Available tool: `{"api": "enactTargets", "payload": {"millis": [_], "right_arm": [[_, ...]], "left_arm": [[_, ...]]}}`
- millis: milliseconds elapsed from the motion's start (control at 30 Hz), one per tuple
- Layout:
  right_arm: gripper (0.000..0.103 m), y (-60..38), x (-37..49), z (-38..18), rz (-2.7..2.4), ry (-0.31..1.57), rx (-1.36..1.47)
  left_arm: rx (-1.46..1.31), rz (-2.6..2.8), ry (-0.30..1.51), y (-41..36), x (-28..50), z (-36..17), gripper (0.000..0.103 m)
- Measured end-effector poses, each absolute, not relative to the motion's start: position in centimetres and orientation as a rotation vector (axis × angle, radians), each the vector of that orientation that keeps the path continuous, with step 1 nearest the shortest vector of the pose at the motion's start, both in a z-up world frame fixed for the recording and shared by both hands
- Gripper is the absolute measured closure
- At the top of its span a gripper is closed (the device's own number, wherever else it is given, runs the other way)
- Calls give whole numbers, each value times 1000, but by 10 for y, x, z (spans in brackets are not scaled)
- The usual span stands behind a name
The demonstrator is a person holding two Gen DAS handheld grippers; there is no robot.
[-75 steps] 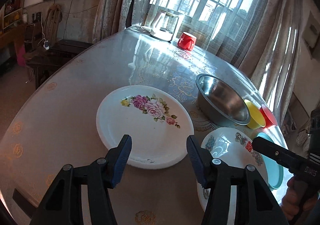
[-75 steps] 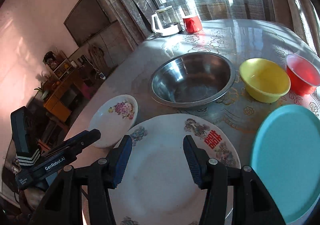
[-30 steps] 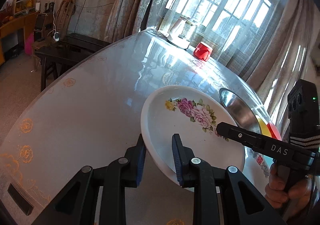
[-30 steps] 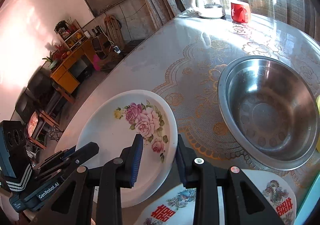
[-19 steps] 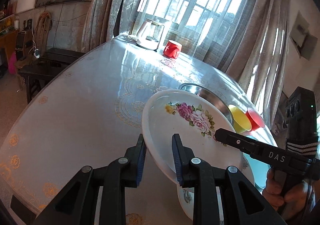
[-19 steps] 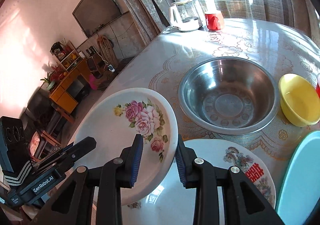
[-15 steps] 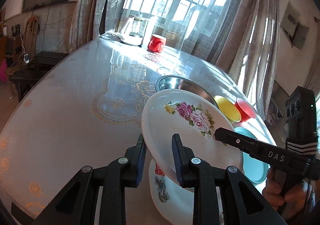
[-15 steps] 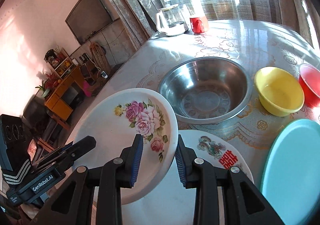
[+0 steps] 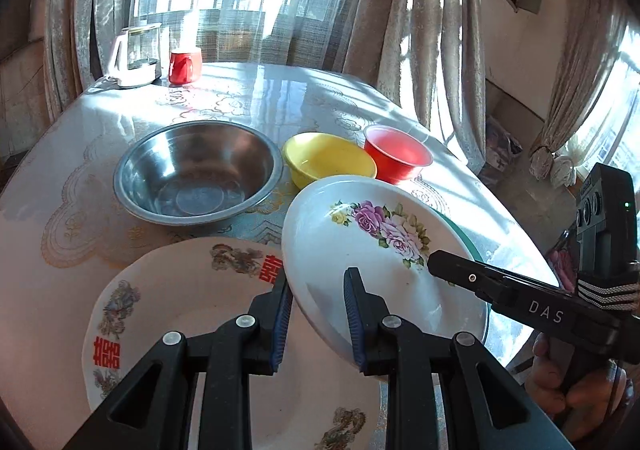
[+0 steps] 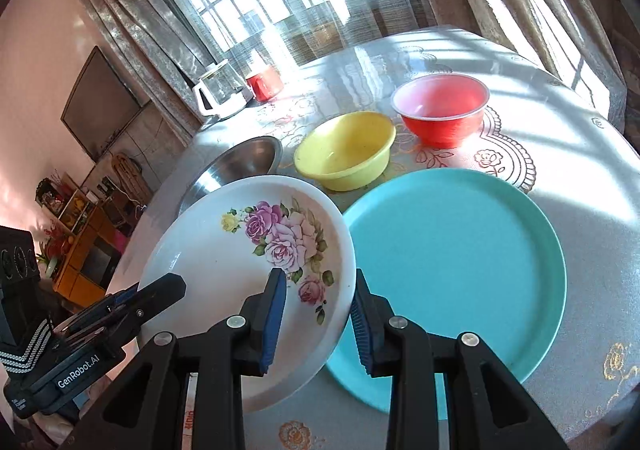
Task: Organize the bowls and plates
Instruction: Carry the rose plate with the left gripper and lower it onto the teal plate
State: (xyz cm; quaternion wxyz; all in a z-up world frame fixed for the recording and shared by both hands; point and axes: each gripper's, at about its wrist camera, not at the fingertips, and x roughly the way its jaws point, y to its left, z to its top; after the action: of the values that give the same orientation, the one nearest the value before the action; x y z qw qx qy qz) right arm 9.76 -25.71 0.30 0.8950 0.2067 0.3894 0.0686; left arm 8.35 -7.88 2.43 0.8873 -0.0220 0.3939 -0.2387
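Gripped by our left tool [image 9: 316,314] and right tool [image 10: 318,316], the rose plate [image 9: 376,250] has travelled to frame centre above the teal plate [image 10: 452,262], ready for stacking.

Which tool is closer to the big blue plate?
Right. The right tool grips the flowered plate at the edge just over the blue plate; the left tool grips the opposite edge, over the white plate.
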Motion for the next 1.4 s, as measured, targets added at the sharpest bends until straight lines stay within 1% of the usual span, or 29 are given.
{"api": "enactTargets", "payload": {"millis": [233, 500, 633, 700, 867, 1000, 1167, 1333, 1400], "right_arm": [[70, -305, 87, -17, 28, 820, 488], [70, -331, 87, -40, -50, 855, 522], [70, -335, 89, -44, -75, 854, 502], [70, -334, 91, -43, -80, 844, 476], [72, -323, 95, -42, -138, 830, 333], [79, -323, 95, -44, -167, 810, 293], [79, -324, 94, -43, -170, 806, 286], [75, -326, 90, -42, -146, 813, 340], [75, -326, 86, -42, -139, 812, 355]], "left_arm": [[17, -548, 882, -127, 90, 12, 78], [82, -546, 945, -165, 101, -7, 78], [107, -526, 972, -174, 109, -14, 77], [122, -512, 976, -179, 112, -17, 73], [153, -480, 1014, -186, 115, -30, 71], [143, -476, 1003, -186, 114, -30, 70], [146, -465, 989, -187, 112, -30, 69], [161, -456, 972, -189, 111, -31, 67], [162, -453, 971, -188, 111, -31, 67]]}}
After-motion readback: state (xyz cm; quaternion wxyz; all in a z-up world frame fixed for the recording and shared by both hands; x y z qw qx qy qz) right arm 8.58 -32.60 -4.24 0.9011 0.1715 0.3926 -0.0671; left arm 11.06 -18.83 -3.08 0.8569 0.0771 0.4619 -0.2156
